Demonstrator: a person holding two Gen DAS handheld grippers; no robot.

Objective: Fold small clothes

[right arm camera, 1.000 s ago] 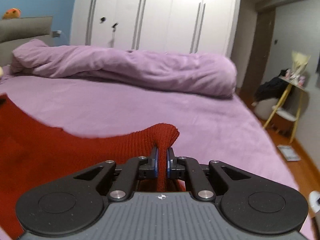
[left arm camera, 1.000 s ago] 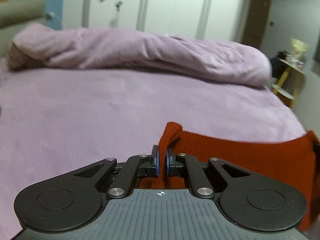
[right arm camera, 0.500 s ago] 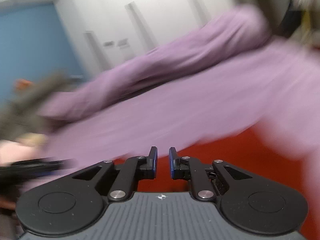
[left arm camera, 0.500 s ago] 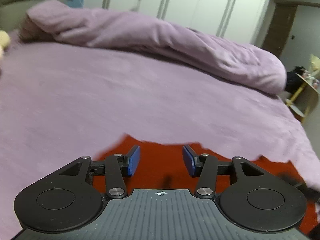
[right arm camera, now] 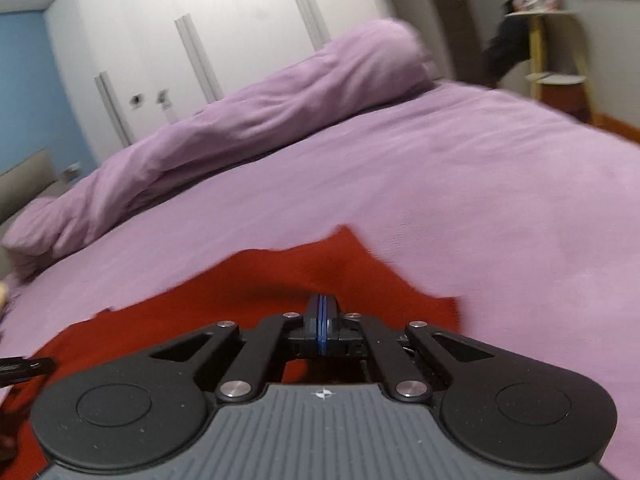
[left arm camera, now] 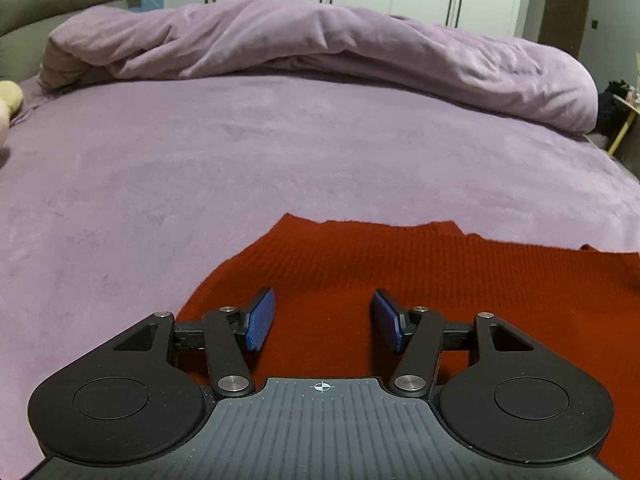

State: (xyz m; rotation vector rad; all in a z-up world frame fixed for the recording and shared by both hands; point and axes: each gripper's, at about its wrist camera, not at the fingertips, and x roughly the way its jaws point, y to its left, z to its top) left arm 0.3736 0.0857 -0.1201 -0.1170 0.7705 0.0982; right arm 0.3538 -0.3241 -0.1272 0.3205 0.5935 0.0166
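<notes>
Left wrist view, left tongs (left arm camera: 323,320): blue pads wide apart, holding nothing, poised above the red knit garment (left arm camera: 420,276).
Left wrist view, garment: spread flat on the purple bed (left arm camera: 240,152); a bunched duvet (left arm camera: 320,44) lies beyond.
Right wrist view, right tongs (right arm camera: 321,322): pads pressed together, nothing visibly between them.
Right wrist view, garment (right arm camera: 248,288): flat on the bed (right arm camera: 440,184) beneath the tongs; picture blurred.
</notes>
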